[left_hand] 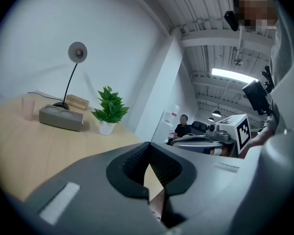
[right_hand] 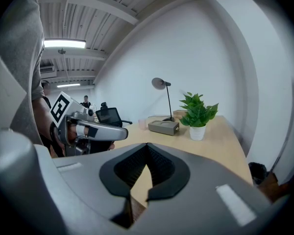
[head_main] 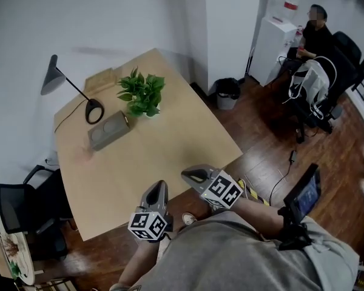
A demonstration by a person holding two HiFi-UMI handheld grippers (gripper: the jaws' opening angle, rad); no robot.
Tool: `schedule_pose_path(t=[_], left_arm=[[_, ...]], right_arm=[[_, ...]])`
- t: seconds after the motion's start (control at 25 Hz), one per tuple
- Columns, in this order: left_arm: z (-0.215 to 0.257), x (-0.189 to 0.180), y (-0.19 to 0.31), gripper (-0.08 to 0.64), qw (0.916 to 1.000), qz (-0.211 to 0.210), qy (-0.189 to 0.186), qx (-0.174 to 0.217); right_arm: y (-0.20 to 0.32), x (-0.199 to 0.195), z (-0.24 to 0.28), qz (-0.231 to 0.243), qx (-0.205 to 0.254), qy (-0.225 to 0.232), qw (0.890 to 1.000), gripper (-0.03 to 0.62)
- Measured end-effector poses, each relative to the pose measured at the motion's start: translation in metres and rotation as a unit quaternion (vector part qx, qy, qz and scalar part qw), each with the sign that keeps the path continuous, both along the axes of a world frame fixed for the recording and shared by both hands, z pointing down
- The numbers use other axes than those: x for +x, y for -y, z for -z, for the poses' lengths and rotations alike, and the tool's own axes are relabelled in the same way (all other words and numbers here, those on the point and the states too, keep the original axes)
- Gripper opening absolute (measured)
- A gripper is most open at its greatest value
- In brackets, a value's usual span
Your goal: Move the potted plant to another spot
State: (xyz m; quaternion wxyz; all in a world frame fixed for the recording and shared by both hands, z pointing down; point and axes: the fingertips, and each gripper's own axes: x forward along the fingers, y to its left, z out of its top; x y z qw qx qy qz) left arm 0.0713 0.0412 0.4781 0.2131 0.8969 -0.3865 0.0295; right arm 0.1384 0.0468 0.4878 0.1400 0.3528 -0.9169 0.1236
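Office with a dark wood floor: a pale wooden table [head_main: 164, 156] stands against a white wall, and you stand at its near edge. At the table's far left is a black desk lamp [head_main: 94, 110], and a pale pink cup [left_hand: 28, 106] stands near it. Just right of the lamp's base lies a grey tray [head_main: 108, 130] with 2 round hollows. Right of that, near the far corner, the potted plant [head_main: 142, 93] stands upright in a small white pot, close to the tray but not touching it.

At the near edge you hold 2 grippers. The left gripper [head_main: 160, 185] has its fingers pressed together with nothing between them. The right gripper [head_main: 190, 175], beside it, is the same: fingers pressed together, nothing held. Both are well apart from the plant.

This fits either a plant waiting to be fetched or one already set down in its new spot. Any grip on it is best taken on the white pot rather than the leaves, keeping it upright and clear of the lamp's stem.
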Motion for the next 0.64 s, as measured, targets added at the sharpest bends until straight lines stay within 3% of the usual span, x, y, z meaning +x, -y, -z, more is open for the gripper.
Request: schedule_pose_path(t=[0.64], left_arm=[[0.0022,-0.0034,-0.0042,-0.006,1.0,0.003,-0.008,0.005]], right_arm=[[0.0061,-0.0052,0.003,0.003,0.009,0.0,1.0,0.006]])
